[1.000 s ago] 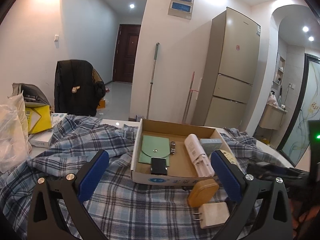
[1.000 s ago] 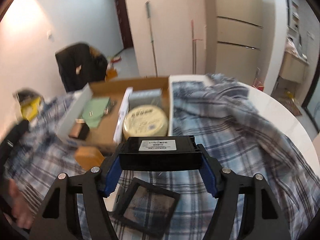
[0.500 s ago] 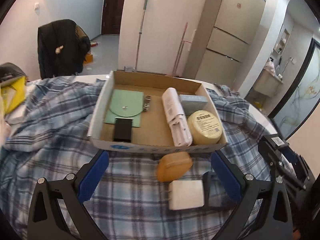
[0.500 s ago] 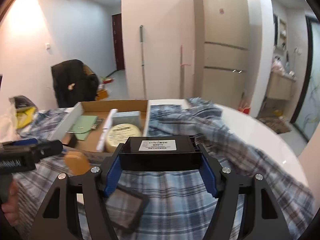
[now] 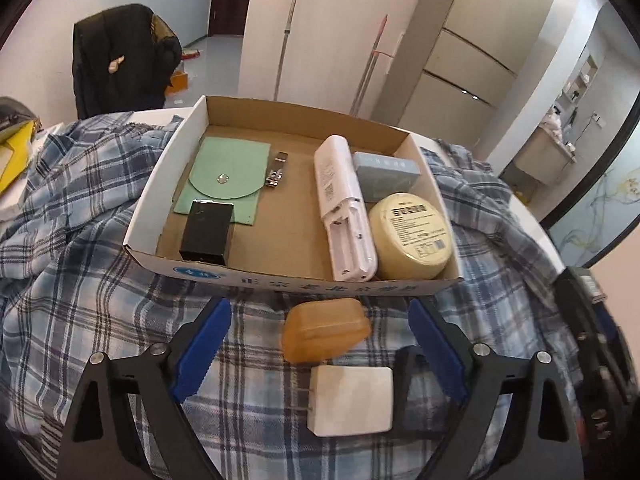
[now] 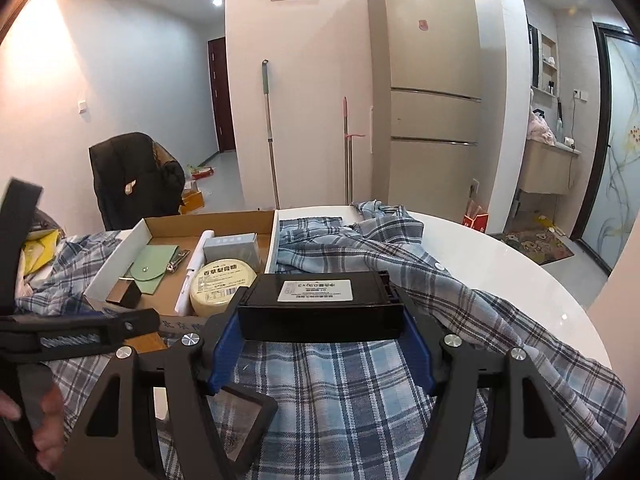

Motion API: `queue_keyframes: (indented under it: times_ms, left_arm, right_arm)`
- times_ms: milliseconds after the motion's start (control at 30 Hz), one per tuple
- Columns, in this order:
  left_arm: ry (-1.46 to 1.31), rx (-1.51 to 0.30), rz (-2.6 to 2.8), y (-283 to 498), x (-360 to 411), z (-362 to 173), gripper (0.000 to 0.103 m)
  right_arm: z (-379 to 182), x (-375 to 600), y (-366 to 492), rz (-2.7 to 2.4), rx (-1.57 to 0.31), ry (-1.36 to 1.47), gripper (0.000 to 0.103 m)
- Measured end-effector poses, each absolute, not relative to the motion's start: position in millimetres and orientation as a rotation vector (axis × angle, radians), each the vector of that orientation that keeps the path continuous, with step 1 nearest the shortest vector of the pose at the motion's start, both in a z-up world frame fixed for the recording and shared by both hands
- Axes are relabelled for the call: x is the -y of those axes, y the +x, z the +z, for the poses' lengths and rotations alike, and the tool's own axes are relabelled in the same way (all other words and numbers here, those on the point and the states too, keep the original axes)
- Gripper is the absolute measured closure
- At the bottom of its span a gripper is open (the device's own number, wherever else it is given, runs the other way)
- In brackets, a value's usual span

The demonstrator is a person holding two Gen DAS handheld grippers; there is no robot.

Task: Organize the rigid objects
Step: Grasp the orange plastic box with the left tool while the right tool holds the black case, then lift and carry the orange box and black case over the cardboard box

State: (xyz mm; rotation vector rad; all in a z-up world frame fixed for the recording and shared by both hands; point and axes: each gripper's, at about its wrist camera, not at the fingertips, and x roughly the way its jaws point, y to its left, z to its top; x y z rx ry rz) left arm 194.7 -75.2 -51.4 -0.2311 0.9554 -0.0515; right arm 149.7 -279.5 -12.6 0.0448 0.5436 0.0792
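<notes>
Your left gripper [image 5: 320,344] is closing, pads clear of the orange case [image 5: 325,330] between them; the white charger [image 5: 351,400] lies nearer you, the cardboard box [image 5: 280,280] just beyond. Your right gripper [image 6: 320,336] clamps the black box [image 6: 320,306] above the plaid cloth [image 6: 360,400].

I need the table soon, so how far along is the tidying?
Roughly halfway. The cardboard box already holds six items, among them a green pouch and a round tin. The right gripper holds a black case. The left gripper, jaws closing, straddles an amber box; a white charger and dark square frame remain.
</notes>
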Motion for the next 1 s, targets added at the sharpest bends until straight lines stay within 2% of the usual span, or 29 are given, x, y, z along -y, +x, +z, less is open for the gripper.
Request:
queue_keyframes:
  times_ms: [133,200,267,333,400,433,567,1000]
  left_arm:
    - [-0.240,-0.965,-0.057,196.6,74.5,-55.5,0.012]
    - [-0.226,-0.956,-0.049,196.4,76.5,-54.8,0.020]
    - [-0.212,-0.961,-0.058,197.3,80.0,-56.0,0.022]
    - [-0.204,-0.964,-0.058,197.1,82.5,-57.4,0.035]
    - [-0.194,-0.971,-0.069,196.7,84.9,-58.2,0.054]
    - [-0.188,-0.977,-0.071,196.6,85.5,-58.7,0.056]
    - [-0.185,-0.945,-0.070,188.5,78.0,-49.0,0.057]
    - [-0.145,-0.759,-0.105,128.7,37.0,37.1,0.057]
  right_arm:
    - [-17.7,285.7,155.9,0.079,-0.583,0.083,0.035]
    - [-17.7,288.3,156.2,0.075,-0.582,0.090,0.035]
    - [-17.4,290.7,156.4,0.079,-0.583,0.105,0.035]
    - [-18.3,293.1,157.9,0.094,-0.594,0.128,0.035]
    - [-20.4,297.7,160.9,0.120,-0.619,0.165,0.035]
    - [-21.5,299.8,162.3,0.127,-0.630,0.185,0.035]
    - [-23.9,308.6,165.1,0.134,-0.650,0.241,0.035]
    - [-22.8,297.6,162.7,0.129,-0.627,0.177,0.035]
